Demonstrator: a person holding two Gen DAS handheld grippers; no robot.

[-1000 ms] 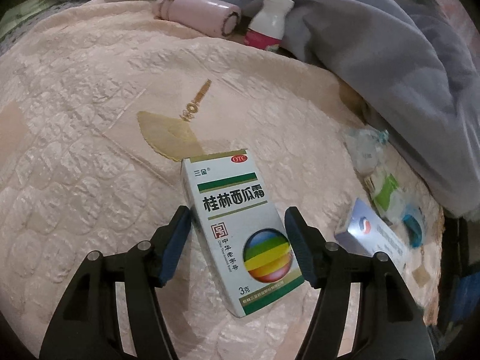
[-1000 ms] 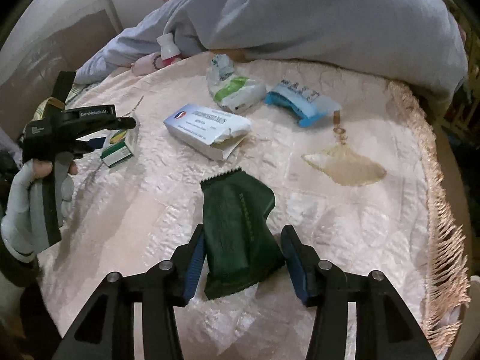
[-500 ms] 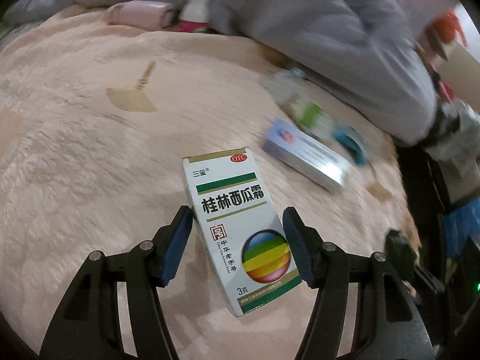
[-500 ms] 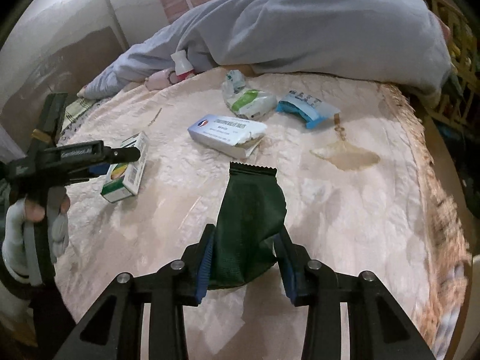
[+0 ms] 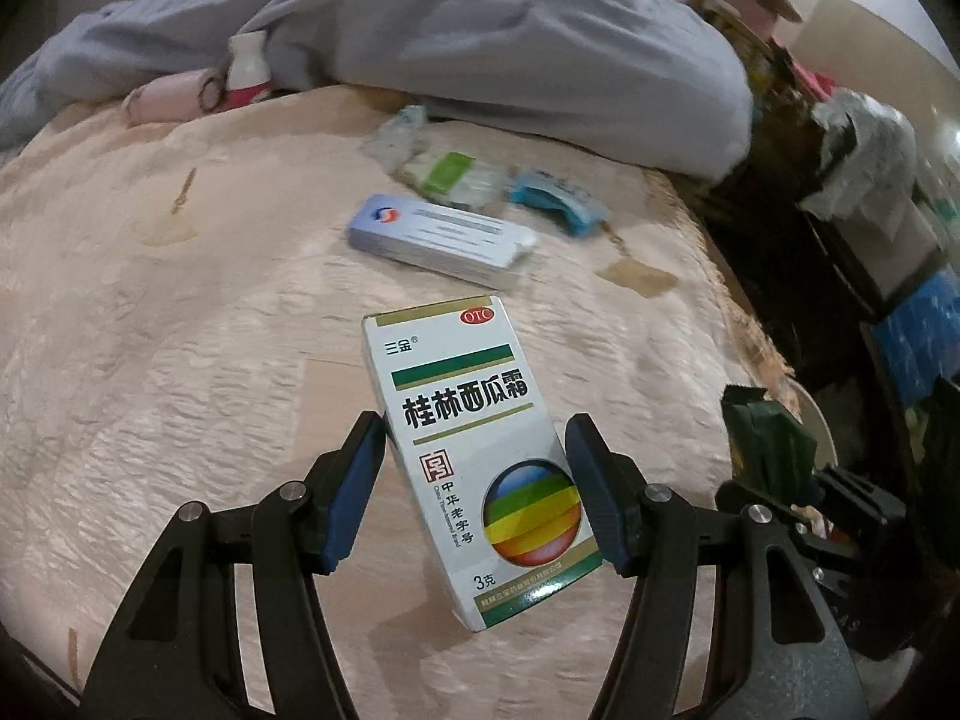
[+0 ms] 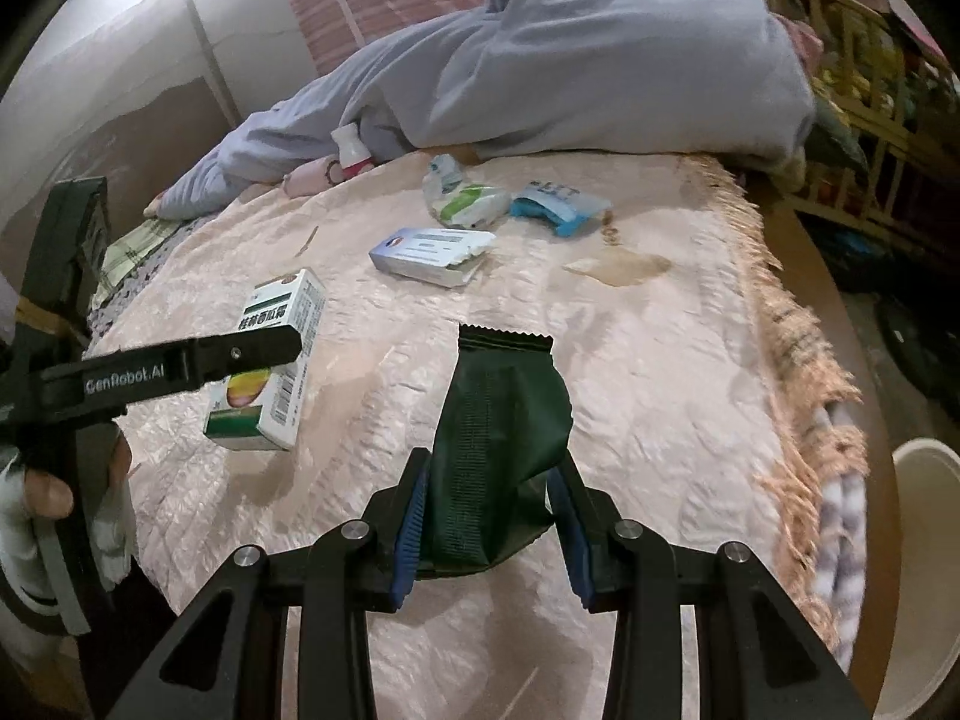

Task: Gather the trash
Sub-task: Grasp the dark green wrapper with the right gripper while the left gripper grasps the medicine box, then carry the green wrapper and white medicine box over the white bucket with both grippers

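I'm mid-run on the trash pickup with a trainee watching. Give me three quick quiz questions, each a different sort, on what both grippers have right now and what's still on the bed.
1. True or false: the left gripper is shut on the white medicine box with the rainbow ball.
2. Multiple choice: the right gripper holds A) the blue-and-white packet, B) the dark green wrapper, C) the pink-capped bottle.
3. Fill in: the long white-and-blue box lies on the ____, held by neither gripper.

Key
1. True; its pads press the box's two sides.
2. B; the wrapper is pinched between the pads.
3. Bedspread.
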